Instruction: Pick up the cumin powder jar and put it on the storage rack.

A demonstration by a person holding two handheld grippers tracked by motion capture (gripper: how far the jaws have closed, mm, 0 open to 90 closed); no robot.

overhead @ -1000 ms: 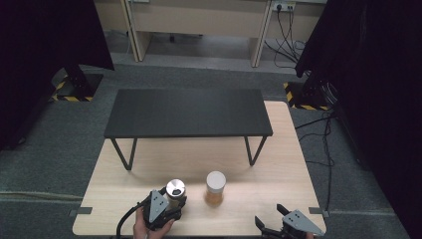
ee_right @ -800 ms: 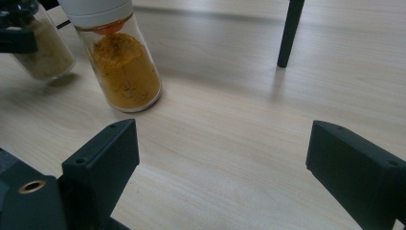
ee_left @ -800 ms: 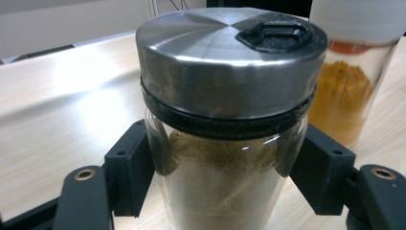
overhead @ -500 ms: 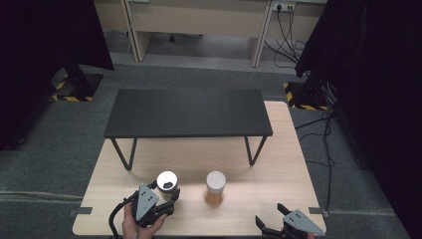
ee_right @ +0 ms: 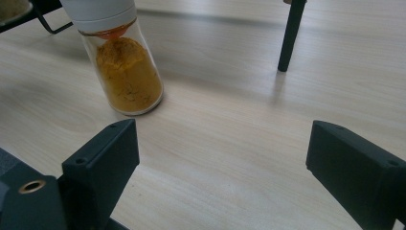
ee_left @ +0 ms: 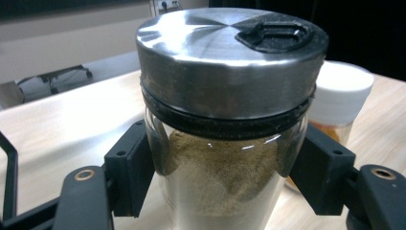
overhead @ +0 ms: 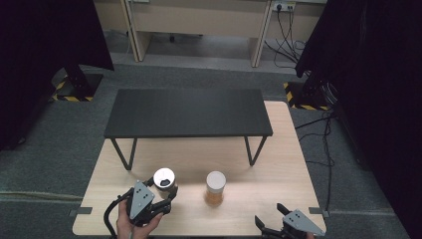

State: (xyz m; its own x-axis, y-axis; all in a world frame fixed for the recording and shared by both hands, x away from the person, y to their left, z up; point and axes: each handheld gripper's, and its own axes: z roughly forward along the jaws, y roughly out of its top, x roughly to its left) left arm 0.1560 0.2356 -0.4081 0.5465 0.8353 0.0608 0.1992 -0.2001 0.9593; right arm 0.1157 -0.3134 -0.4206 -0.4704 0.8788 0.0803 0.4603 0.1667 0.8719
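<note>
The jar with the shiny metal lid (ee_left: 225,120) sits between the two black jaws of the left gripper (ee_left: 225,182), and the jaws are squeezed tight on its glass sides, one on each side. Inside the jar is a pale brown powder. The lid is silver and round, with a small black flap on top near its far edge. In the high view this jar (overhead: 164,180) is near the front left part of the wooden table (overhead: 278,164), and a hand (overhead: 133,225) holds the left gripper (overhead: 158,201) just in front of the jar. From here everything is told by where it is next to this jar. Just to the right of the jar, a little apart from it, stands a second jar with a white lid (overhead: 215,188), and it has orange powder inside. In the left gripper view the white lid (ee_left: 342,93) peeks out from behind the metal-lid jar. Behind the jar, farther back on the wood, stands a low black table (overhead: 188,113) on thin black legs. Far to the right of the jar, near the front edge of the wood, is the right gripper (overhead: 271,230). Its jaws are wide apart with nothing between them, just bare wood. In the right gripper view the orange jar (ee_right: 125,72) stands upright, well ahead of those jaws.
</note>
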